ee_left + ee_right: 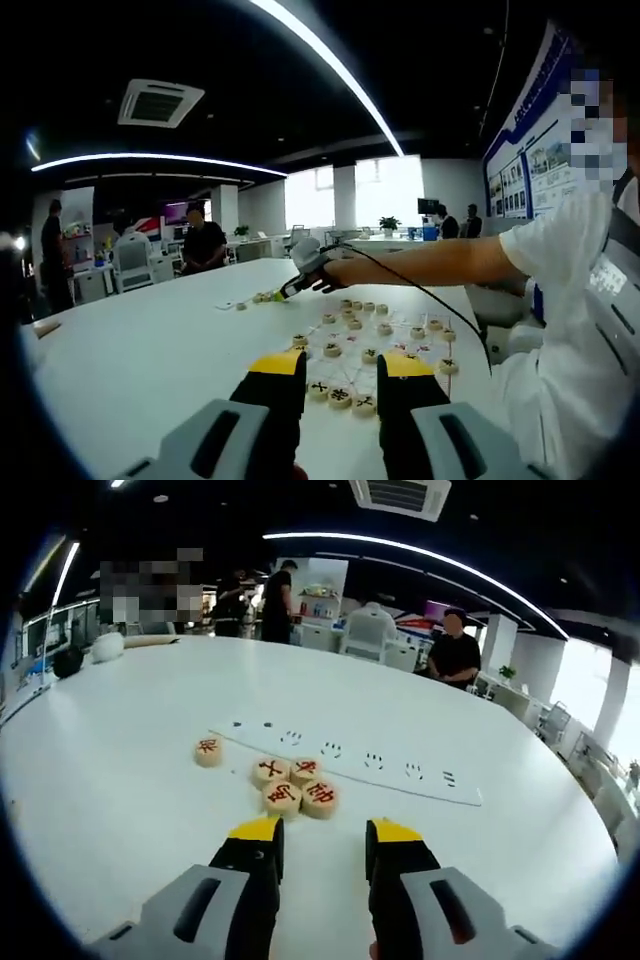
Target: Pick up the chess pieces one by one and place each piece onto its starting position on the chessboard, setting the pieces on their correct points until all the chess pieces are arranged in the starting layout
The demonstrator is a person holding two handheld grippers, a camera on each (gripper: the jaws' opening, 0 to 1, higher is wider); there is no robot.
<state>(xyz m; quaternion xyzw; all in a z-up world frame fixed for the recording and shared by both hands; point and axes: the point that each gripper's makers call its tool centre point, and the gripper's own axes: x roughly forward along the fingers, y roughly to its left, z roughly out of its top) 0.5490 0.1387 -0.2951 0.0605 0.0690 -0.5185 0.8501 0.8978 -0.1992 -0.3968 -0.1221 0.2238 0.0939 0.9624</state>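
Note:
In the left gripper view, a thin xiangqi board (352, 372) lies on the white table with several round wooden pieces (332, 349) on its points. My left gripper (343, 366) hovers open just in front of its near edge, with nothing between the jaws. Farther out, a person's hand holds my right gripper (300, 281) over some loose pieces (262, 297). In the right gripper view, my right gripper (325, 832) is open just short of a cluster of red-lettered pieces (300, 785). One more piece (208, 750) lies alone to the left.
A white paper strip with small marks (350, 755) lies beyond the cluster. A cable (420, 290) runs from the right gripper along the person's arm (430, 262). A person in black (455, 650) sits at the table's far side, and others stand by desks behind.

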